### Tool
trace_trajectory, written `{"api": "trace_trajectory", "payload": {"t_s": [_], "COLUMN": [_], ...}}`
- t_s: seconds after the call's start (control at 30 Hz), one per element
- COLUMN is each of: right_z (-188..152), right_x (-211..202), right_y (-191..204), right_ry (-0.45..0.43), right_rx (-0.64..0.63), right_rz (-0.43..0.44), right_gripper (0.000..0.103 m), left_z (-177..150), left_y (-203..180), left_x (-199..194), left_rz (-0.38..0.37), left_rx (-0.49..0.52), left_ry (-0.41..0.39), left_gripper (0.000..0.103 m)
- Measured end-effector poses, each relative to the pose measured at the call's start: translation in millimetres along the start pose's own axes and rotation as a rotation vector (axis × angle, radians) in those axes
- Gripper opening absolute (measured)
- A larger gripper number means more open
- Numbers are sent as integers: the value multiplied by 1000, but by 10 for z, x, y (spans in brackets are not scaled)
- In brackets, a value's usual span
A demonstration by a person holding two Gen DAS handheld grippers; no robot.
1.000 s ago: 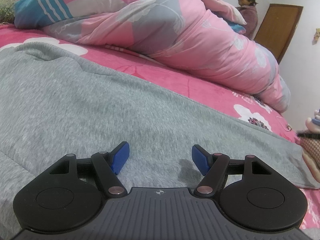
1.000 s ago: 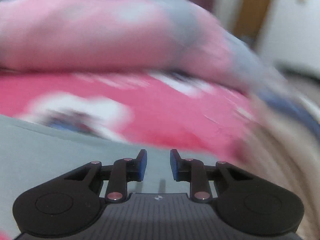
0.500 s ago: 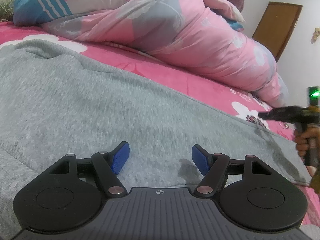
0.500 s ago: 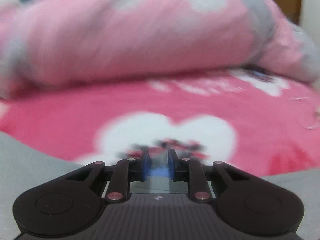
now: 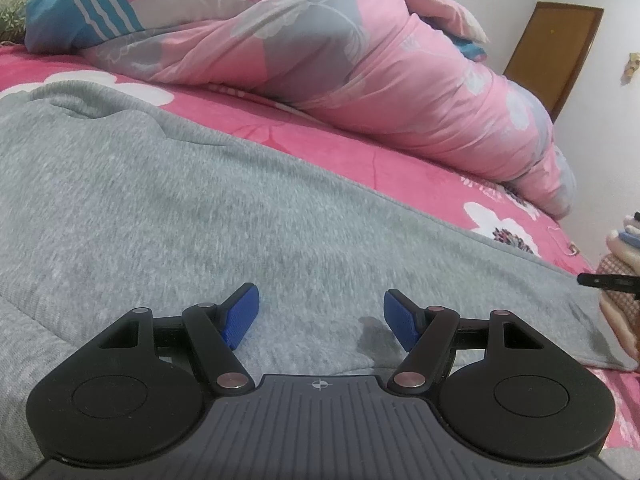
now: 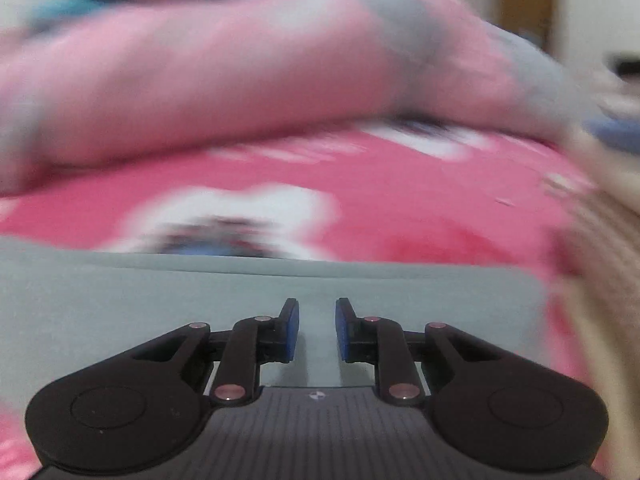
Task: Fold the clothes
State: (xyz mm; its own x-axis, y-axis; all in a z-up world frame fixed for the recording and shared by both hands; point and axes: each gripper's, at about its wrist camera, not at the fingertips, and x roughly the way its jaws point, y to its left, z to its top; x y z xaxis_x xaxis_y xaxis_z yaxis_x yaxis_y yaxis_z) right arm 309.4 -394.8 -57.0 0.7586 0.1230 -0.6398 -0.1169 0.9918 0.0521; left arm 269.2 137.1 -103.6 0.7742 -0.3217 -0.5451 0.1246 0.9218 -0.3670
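Grey knit garment flat on pink floral bed: left gripper spread, right gripper narrowly parted, empty; pinch near-edge corners squarely.

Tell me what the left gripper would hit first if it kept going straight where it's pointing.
Probably the gray garment: the left gripper, open, angles down over it, nothing between. Depth is hard to judge.

A pink bedsheet printed with white flowers covers the bed. Along its far side lies a bunched pink-and-grey floral quilt, with a teal, white-striped piece at its far left end. A brown wooden door stands in the white wall at far right.
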Motion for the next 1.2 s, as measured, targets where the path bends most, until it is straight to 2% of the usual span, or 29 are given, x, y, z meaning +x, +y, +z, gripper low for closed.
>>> {"api": "trace_trajectory", "payload": {"t_s": [0.07,0.13,0.17,0.23,0.3,0.33,0.4,0.47,0.57,0.6,0.67,0.77,0.8,0.87,1.0,1.03,1.13,1.2], "right_z": [-72,-43,-14,91,312,396,478,441,288,325,487,665,673,605,372,425,627,638], "right_x": [-4,259,458,801,928,918,784,700,963,1113,1223,1136,1037,897,1182,1233,1267,1081], "right_y": [373,617,648,527,314,252,342,601,1100,1131,1095,1109,1129,1176,1412,1404,1191,909], "right_ry": [14,64,94,94,79,77,56,104,191,156,131,106,109,181,250,210,164,164], "right_rx": [-117,-192,-198,-174,-55,-38,-33,-55,-207,-192,-79,-48,-61,-36,-98,-71,79,130], "right_rz": [149,164,130,52,-98,-144,-50,138,203,166,102,19,62,227,223,206,101,101], "right_gripper": [20,20,20,19,21,21,21,21,20,19,13,15,16,16,14,14,16,17], "left_z": [-5,-10,-11,-14,-8,-7,-1,4,-4,-6,-7,-1,0,6,1,-2,-4,-1], "left_y": [-11,-17,-8,10,17,14,11,10,5,6,16,17,13,6,0,5,23,22], "left_x": [1,2,-1,-7,-9,-9,-5,-1,-4,-6,-12,-9,-5,-1,-3,-10,-17,-13], "left_rz": [5,8,5,-1,-4,-3,-6,-8,-8,-9,-13,-16,-15,-15,-13,-15,-22,-22], "left_rx": [7,13,10,4,1,4,6,7,11,10,4,0,2,5,10,8,-2,-3], "left_ry": [-1,-3,-4,-6,-6,-5,-3,-1,-3,-4,-7,-5,-3,0,-2,-4,-6,-4], "left_gripper": [70,70,70,70,70,71,72,73,73,73,73,73,73,74,74,74,74,75]}}
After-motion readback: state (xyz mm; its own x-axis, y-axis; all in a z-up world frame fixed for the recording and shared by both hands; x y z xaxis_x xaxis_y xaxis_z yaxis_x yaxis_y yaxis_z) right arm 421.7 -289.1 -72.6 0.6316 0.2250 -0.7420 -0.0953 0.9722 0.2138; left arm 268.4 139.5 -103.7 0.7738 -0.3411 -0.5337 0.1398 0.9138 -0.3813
